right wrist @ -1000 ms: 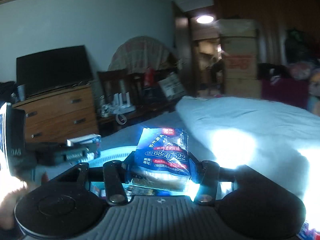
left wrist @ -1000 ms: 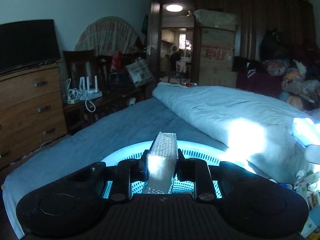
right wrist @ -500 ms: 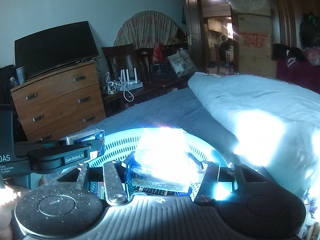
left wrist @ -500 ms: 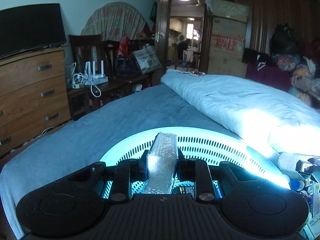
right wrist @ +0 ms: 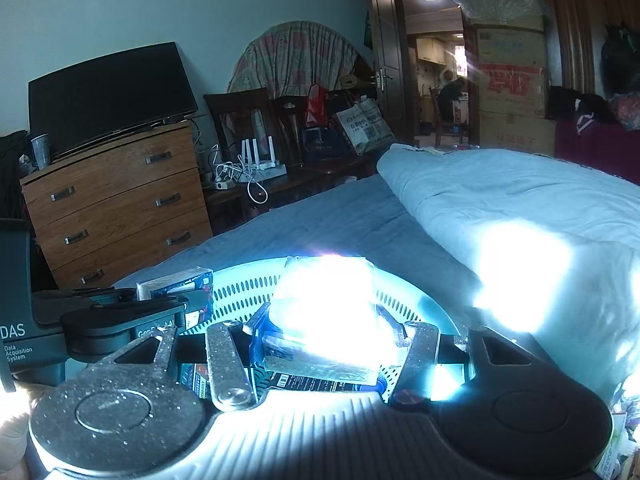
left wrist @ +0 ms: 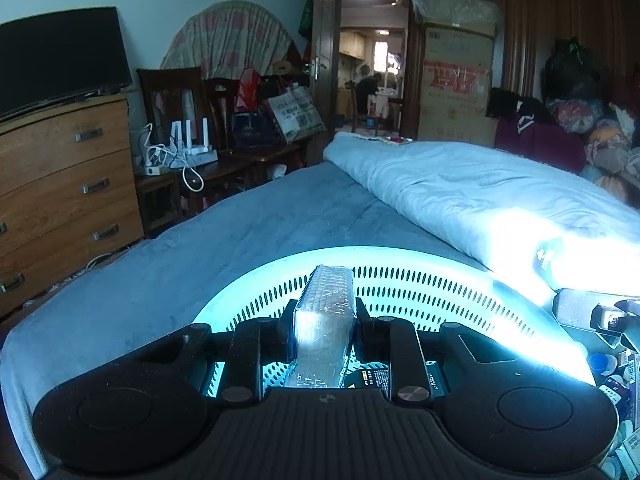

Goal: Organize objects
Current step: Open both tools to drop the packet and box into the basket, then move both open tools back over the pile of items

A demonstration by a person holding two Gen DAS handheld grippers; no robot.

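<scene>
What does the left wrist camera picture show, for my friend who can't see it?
The left gripper is shut on a slim clear-wrapped packet, held over a round white basket with slotted walls that sits on a blue bed. A rolled pale quilt lies to the right, and a wooden dresser with a dark TV stands left.

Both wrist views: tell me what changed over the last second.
Both grippers moved forward over the white perforated basket, which now fills more of each view. The left gripper stays shut on its clear-wrapped packet; the right gripper still holds the blue packet, now glared out.
</scene>
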